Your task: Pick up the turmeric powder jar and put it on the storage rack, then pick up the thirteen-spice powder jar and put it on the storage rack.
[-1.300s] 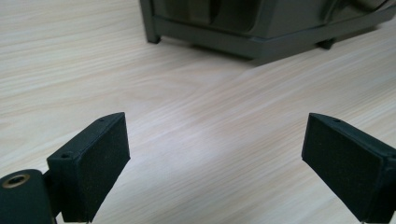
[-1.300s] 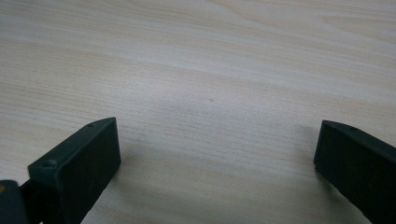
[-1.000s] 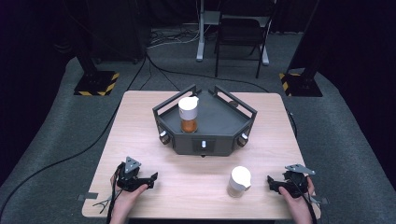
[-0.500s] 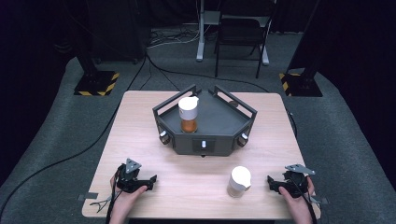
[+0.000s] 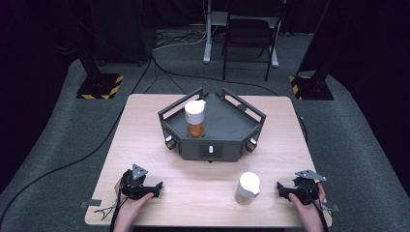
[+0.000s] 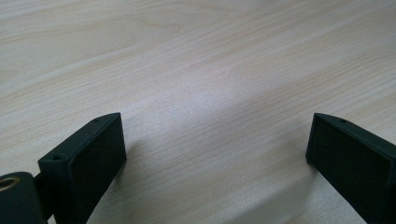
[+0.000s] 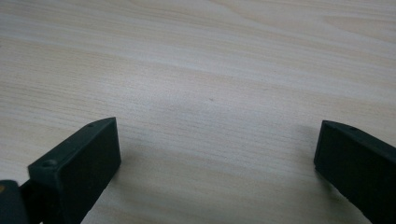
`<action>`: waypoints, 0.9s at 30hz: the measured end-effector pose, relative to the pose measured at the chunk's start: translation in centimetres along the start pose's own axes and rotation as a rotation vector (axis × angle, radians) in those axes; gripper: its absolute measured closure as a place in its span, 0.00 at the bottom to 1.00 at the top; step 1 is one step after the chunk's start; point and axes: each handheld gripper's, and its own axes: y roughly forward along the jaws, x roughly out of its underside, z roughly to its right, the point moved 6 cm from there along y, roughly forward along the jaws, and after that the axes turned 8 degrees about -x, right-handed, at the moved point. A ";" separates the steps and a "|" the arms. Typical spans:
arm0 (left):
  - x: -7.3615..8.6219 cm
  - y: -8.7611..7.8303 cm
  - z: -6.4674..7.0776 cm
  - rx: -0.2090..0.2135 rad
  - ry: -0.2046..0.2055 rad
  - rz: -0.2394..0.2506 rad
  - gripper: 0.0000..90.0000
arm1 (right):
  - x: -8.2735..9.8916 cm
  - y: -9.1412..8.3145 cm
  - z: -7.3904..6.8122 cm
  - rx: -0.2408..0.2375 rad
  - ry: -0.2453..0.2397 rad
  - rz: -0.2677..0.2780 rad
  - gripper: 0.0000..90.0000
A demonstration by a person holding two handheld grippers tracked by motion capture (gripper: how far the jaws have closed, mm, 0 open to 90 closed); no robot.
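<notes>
At the surface's [image 5: 145, 125] near left corner, the left hand-held gripper [image 5: 153, 185] rests, jaws wide apart over bare wood, holding nothing. The high view adds an amber bottle [image 5: 195, 118] in the dark tray [image 5: 241, 130] and a white-capped bottle [image 5: 247, 188] just left of the right hand-held gripper [image 5: 282, 189], likewise spread and empty.

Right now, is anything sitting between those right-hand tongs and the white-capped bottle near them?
No. In the high view, only bare table separates the right tongs from the bottle.

Black tool [image 6: 217, 154] — blocky jaws, grey plate
</notes>
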 end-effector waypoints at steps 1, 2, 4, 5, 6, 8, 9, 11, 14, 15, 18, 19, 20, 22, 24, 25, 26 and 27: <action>0.0 0.0 0.0 0.000 0.000 0.000 0.05 | 0.0 0.0 0.0 0.000 0.000 0.000 0.00; 0.0 0.0 0.0 0.000 0.000 0.000 0.05 | 0.0 0.0 0.0 0.000 0.000 0.000 0.00; 0.0 0.0 0.0 0.001 0.000 0.000 0.05 | 0.0 0.0 0.0 0.000 0.000 0.000 0.00; 0.0 0.0 0.0 0.000 0.001 0.000 0.05 | 0.0 0.0 0.0 0.000 0.000 0.000 0.00; 0.0 0.0 0.0 0.001 0.001 0.000 0.05 | 0.0 0.0 0.0 0.000 0.000 0.000 0.00; 0.0 0.0 0.0 0.001 0.001 0.000 0.05 | 0.0 0.0 0.0 0.000 0.000 0.000 0.00; 0.0 0.0 0.0 0.001 0.001 0.000 0.05 | 0.0 0.0 0.0 0.000 0.000 0.000 0.00; 0.0 0.0 0.0 0.001 0.001 0.000 0.05 | 0.0 0.0 0.0 0.000 0.000 0.000 0.00; 0.0 0.0 0.0 0.000 0.000 0.000 0.05 | 0.0 0.0 0.0 0.001 0.000 0.000 0.00; 0.0 0.0 0.1 -0.001 -0.001 -0.001 0.05 | 0.0 0.0 0.0 0.001 0.000 0.000 0.00; 0.0 0.0 0.1 -0.001 -0.001 -0.001 0.04 | 0.0 0.0 0.0 0.001 0.000 0.000 0.00; 0.0 0.0 0.1 -0.001 -0.001 -0.002 0.04 | 0.0 0.0 0.0 0.003 0.002 0.000 0.00; 0.0 0.1 0.1 0.000 -0.001 -0.001 0.04 | 0.0 0.0 -0.1 0.005 0.004 0.000 0.00; -0.1 0.1 0.1 0.000 0.000 -0.002 0.04 | -0.1 0.1 -0.1 0.009 0.008 0.001 0.00; -0.1 0.1 0.1 0.000 0.000 -0.002 0.04 | -0.1 0.1 -0.2 0.012 0.011 0.002 0.00; -0.1 0.1 0.0 0.001 0.001 -0.002 0.04 | 0.0 0.1 -0.3 0.019 0.018 0.003 0.00; -0.1 0.1 0.1 0.000 0.001 -0.002 0.04 | 0.0 0.1 -0.4 0.022 0.022 0.003 0.00; -0.1 0.1 0.0 0.000 0.000 -0.002 0.04 | 0.0 0.0 -0.4 0.022 0.023 0.004 0.00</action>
